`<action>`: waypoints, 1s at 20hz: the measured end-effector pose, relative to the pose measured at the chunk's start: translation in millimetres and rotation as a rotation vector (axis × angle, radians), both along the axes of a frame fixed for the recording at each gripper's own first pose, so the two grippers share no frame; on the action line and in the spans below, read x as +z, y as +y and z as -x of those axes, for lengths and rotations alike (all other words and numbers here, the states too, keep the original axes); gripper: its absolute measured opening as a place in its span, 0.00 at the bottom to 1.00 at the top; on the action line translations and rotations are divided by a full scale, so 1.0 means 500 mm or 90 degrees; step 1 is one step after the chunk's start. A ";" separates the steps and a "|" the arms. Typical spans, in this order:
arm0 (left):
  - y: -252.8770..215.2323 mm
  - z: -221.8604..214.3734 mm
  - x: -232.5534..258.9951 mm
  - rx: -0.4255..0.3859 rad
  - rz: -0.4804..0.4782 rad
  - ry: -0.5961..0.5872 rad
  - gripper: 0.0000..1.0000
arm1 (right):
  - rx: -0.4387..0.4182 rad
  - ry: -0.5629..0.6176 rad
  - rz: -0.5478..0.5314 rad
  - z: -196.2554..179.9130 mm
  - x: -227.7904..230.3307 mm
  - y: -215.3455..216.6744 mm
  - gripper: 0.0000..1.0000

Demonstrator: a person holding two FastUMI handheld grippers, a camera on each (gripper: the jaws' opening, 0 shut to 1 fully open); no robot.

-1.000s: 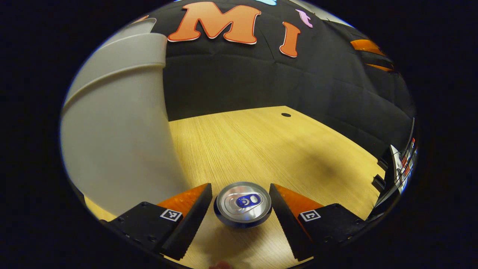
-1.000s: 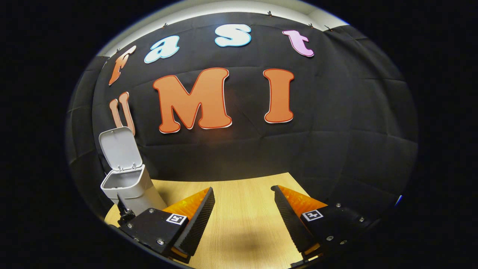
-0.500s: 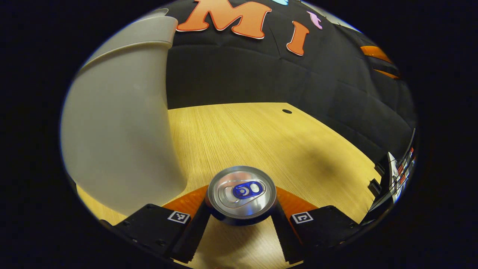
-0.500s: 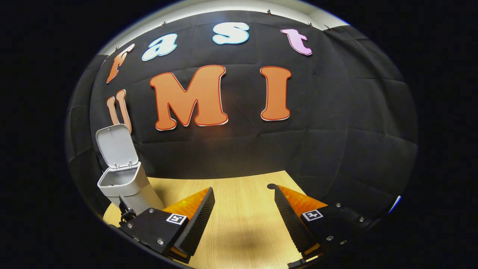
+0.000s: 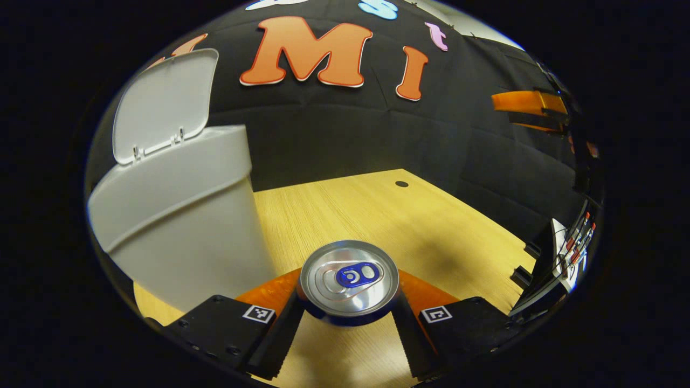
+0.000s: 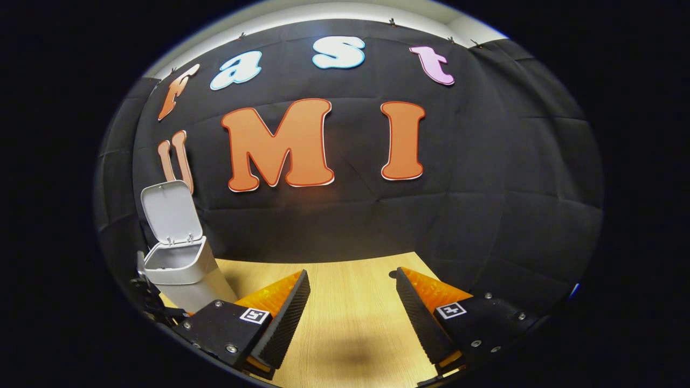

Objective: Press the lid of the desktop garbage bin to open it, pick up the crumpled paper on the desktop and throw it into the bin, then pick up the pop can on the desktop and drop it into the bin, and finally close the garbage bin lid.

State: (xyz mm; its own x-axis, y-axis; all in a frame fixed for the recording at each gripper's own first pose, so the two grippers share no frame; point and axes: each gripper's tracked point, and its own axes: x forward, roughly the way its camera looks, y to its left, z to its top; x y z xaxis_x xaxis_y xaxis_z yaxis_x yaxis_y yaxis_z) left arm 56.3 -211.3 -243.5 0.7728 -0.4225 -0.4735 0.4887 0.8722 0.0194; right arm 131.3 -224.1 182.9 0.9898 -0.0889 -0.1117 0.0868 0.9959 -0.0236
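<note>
Desk [image 5: 377, 215]: wooden top, bare around the can; any dropped item would roll freely on it.
Garbage bin [image 5: 178, 215]: stands just left of the left gripper in the left gripper view; tall wall rises above the can's present height. Risk: the can or fingers strike the wall or rim if carried across too low, and the light bin may shift or tip.
Lid [image 5: 161, 102]: upright, hinged at the rear of the mouth. Risk: a knock on the way in could swing it down over the opening.
Right gripper [image 6: 350, 312]: jaws spread wide, holding nothing, over bare desk well clear of the bin.
Left gripper [image 5: 347, 318]: clenched on the pop can, one finger against each side.
Pop can [image 5: 349, 280]: upright between those fingers, gripped below the top. Risk: smooth round wall may slip or pivot if tilted; whether it is off the desk cannot be told.
</note>
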 end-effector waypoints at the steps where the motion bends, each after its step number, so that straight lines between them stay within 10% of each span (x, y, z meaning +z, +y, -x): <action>1: 0.009 0.001 0.035 -0.001 -0.002 -0.016 0.83 | 0.006 -0.001 -0.006 -0.004 0.001 0.007 0.96; 20: 0.220 -0.001 0.493 0.091 0.002 -0.112 0.82 | 0.061 -0.015 -0.021 -0.036 0.026 0.073 0.96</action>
State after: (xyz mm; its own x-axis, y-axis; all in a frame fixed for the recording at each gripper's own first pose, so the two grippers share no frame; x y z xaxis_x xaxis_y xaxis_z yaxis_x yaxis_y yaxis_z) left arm 57.0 -101.1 3.0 0.8958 -0.3039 -0.3243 0.3491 0.9327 0.0902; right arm 149.2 -187.8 195.8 0.9959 0.0099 -0.0903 -0.0091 0.9999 0.0099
